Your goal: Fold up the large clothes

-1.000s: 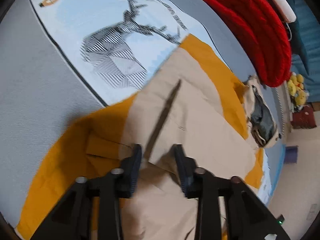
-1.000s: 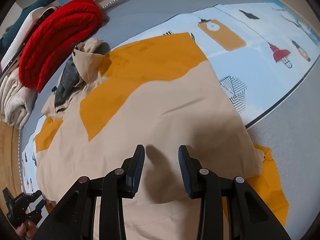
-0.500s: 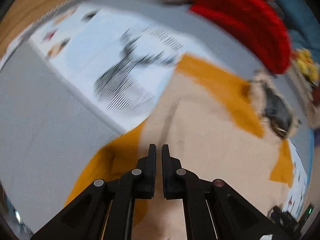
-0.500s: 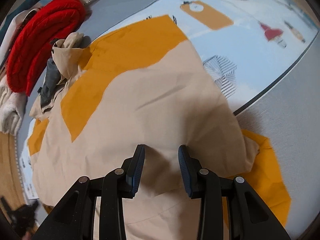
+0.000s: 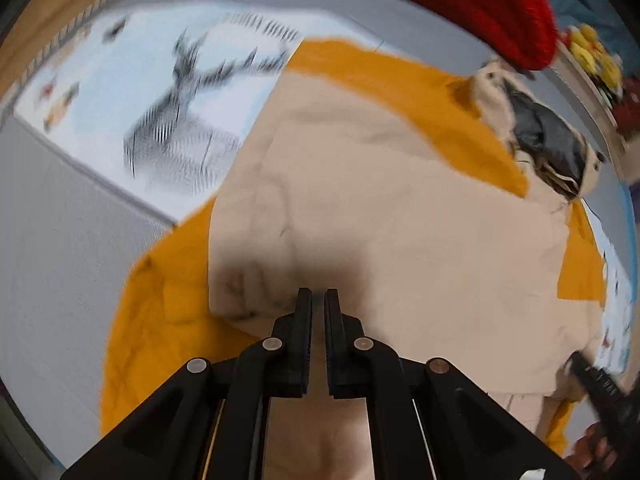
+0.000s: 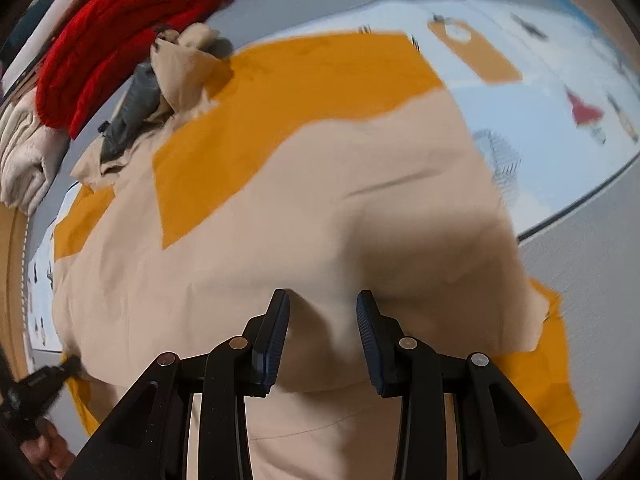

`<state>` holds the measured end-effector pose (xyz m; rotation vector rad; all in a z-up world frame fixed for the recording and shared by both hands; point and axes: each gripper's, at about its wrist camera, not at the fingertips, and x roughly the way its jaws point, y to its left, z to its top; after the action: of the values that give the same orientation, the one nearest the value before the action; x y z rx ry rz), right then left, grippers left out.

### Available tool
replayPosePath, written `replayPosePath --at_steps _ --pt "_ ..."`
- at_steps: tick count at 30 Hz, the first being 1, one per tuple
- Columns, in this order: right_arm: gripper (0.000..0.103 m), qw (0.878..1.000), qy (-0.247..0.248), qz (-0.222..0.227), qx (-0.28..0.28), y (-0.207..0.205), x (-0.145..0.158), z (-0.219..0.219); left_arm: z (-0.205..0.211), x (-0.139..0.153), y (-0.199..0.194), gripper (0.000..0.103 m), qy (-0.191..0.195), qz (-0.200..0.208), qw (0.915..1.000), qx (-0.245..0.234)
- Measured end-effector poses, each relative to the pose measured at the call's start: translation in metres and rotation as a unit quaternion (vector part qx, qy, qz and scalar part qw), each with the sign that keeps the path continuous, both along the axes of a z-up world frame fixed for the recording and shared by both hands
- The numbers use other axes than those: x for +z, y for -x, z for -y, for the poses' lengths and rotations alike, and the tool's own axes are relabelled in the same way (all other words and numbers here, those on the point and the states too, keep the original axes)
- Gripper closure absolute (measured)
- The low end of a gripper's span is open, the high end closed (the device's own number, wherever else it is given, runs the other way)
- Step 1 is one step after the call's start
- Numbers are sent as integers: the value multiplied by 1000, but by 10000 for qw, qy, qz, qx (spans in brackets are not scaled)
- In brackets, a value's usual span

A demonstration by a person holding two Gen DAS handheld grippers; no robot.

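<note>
Jacket (image 6: 320, 208), beige with orange panels, lay spread flat across the printed mat (image 5: 120, 92), its hood end beside the red knit pile (image 6: 120, 36). Left gripper (image 5: 318, 300) hung over the jacket's beige hem, fingers closed together, blur hiding any pinched cloth. Right gripper (image 6: 322, 304) hovered above the same hem, fingers parted, gripping nothing.

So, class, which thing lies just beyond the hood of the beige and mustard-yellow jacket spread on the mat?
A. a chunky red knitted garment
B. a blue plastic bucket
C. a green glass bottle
A: the chunky red knitted garment lies just past the jacket's hood.
</note>
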<state>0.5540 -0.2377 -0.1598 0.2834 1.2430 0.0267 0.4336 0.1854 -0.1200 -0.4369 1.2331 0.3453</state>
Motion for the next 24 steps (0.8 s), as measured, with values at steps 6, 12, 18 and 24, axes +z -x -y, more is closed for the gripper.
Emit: replayPosePath --at_steps 6,12,18,24 --pt "66 9948 647 707 343 8 38 -14 18 14 -3 97 -294 259 9986 -368" --pt "66 9878 963 1122 497 22 66 -23 34 31 -7 81 -345 580 9963 -525" --pt "66 9863 943 1255 504 42 80 -22 57 51 -1 80 -471 1079 9896 -830" --pt "66 9831 947 1477 523 60 99 -16 73 73 9 80 -864 1686 9765 -1031"
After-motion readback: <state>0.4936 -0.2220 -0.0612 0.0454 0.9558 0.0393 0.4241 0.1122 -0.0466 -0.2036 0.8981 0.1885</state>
